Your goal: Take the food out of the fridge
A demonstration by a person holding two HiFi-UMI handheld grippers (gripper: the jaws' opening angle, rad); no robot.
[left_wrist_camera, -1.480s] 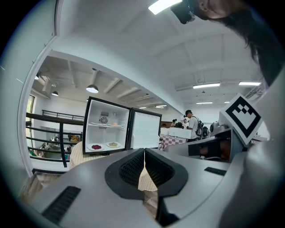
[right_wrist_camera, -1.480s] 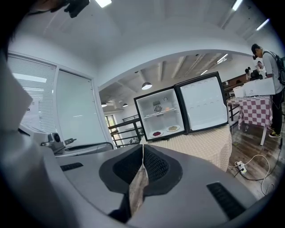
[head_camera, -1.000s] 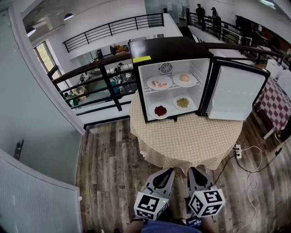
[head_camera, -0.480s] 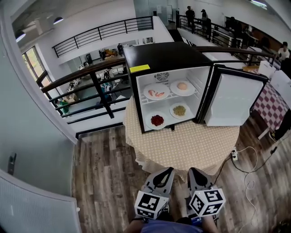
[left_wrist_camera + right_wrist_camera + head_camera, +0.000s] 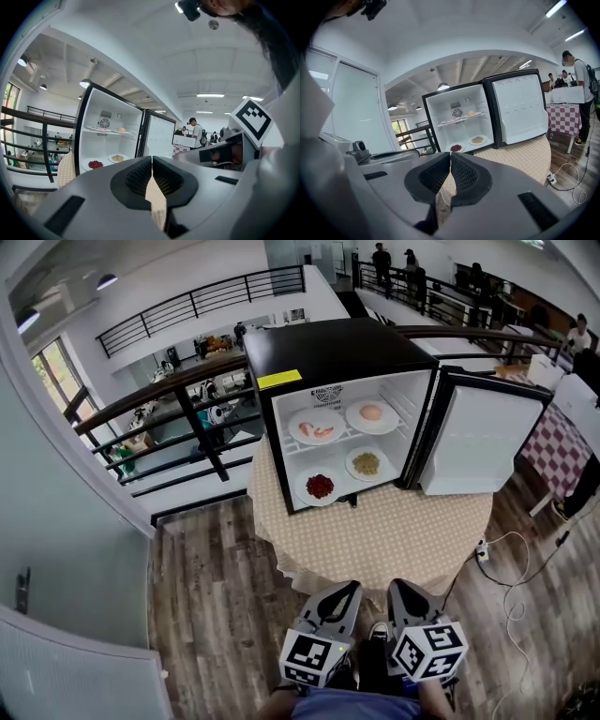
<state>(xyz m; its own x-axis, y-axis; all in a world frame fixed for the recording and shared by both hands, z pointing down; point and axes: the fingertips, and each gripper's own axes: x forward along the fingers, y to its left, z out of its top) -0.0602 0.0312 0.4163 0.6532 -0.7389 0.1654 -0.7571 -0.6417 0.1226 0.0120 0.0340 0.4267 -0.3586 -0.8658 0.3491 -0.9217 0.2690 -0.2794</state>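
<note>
A small black fridge (image 5: 328, 343) stands on a round table (image 5: 375, 531) with its door (image 5: 478, 432) swung open to the right. On its upper shelf lie a plate of pink food (image 5: 314, 427) and a plate with a round bun (image 5: 371, 414). On the floor of the fridge lie a plate of red food (image 5: 320, 487) and a plate of yellowish food (image 5: 366, 463). My left gripper (image 5: 344, 592) and right gripper (image 5: 397, 589) hover side by side short of the table's near edge, both shut and empty. The fridge (image 5: 110, 136) (image 5: 461, 122) shows ahead in both gripper views.
A beige dotted cloth covers the table. A black railing (image 5: 178, 395) runs behind the fridge at left, over a lower floor. A white cable and power strip (image 5: 487, 554) lie on the wooden floor at right. A checkered table (image 5: 562, 442) and several people stand farther right.
The fridge and table have shifted lower and slightly left in the head view, so they are nearer. Both grippers stay shut, side by side at the bottom.
</note>
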